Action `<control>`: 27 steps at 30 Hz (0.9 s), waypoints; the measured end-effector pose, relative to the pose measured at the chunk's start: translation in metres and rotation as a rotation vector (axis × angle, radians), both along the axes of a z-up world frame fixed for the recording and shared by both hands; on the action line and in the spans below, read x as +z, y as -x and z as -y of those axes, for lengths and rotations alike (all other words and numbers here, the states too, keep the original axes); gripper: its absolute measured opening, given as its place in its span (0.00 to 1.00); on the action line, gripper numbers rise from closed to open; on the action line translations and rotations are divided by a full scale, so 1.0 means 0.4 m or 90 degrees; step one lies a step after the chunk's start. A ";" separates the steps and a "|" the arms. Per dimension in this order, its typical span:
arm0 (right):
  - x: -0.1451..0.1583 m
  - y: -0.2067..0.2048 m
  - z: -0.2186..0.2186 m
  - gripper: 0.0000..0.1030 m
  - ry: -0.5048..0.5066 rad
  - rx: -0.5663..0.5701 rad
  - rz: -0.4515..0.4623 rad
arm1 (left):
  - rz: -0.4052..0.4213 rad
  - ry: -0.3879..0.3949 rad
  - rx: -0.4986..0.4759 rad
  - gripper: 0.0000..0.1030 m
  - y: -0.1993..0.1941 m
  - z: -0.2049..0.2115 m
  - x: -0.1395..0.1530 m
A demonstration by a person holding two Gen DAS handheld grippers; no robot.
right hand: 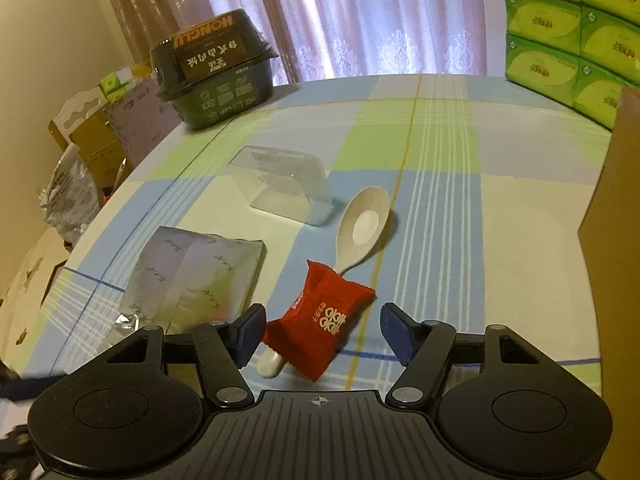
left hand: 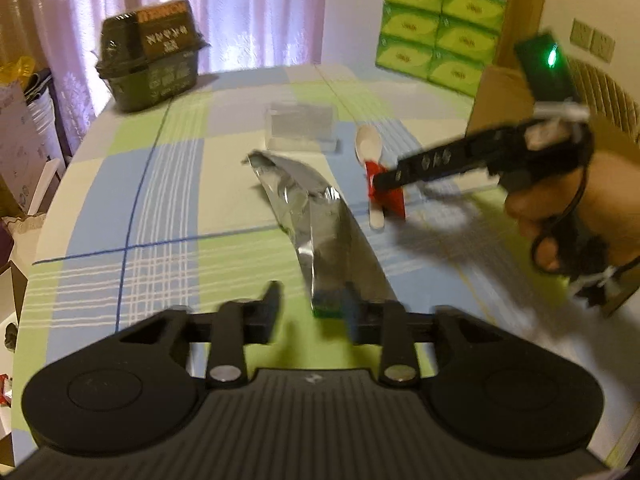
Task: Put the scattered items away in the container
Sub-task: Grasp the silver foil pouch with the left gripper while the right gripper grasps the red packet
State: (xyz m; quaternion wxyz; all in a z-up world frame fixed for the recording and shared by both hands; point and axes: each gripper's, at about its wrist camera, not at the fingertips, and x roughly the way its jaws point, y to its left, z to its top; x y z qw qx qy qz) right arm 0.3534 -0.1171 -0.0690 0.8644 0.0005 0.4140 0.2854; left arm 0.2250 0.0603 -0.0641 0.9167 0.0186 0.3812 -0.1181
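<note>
One spoon [right hand: 362, 232], one red packet [right hand: 320, 320] — one pouch [right hand: 192, 276].

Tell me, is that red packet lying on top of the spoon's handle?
Yes, in the right wrist view the red packet lies across the handle of the white spoon, whose end pokes out below it.

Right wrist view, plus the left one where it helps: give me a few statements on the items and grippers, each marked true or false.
1. The red packet lies across the spoon handle. True.
2. The right gripper is shut on the red packet. False: its fingers stand open on either side of it.
3. The clear plastic box holds the spoon. False: the spoon lies on the tablecloth beside it.
4. The silver foil pouch sits just ahead of the left gripper. True.
5. The dark lidded food container stands at the far left of the table. True.
</note>
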 end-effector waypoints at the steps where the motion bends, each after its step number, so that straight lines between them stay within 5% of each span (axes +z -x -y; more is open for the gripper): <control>1: -0.005 -0.002 -0.003 0.68 0.004 0.000 0.002 | 0.004 0.003 0.003 0.43 -0.003 -0.002 0.004; 5: -0.018 -0.008 -0.011 0.68 0.008 0.005 0.009 | 0.005 0.011 0.005 0.50 -0.022 0.000 0.008; 8: -0.022 -0.010 -0.019 0.46 0.012 0.011 0.014 | 0.004 0.016 0.001 0.53 -0.040 0.008 0.003; 13: -0.025 -0.004 -0.017 0.35 0.025 0.013 0.012 | -0.002 0.016 0.001 0.62 -0.076 0.030 -0.013; 20: -0.004 0.013 0.003 0.31 0.034 0.013 0.006 | -0.019 0.011 -0.011 0.62 -0.123 0.060 -0.029; 27: 0.008 0.057 0.019 0.31 0.039 0.020 -0.015 | -0.065 -0.005 -0.012 0.46 -0.143 0.068 -0.057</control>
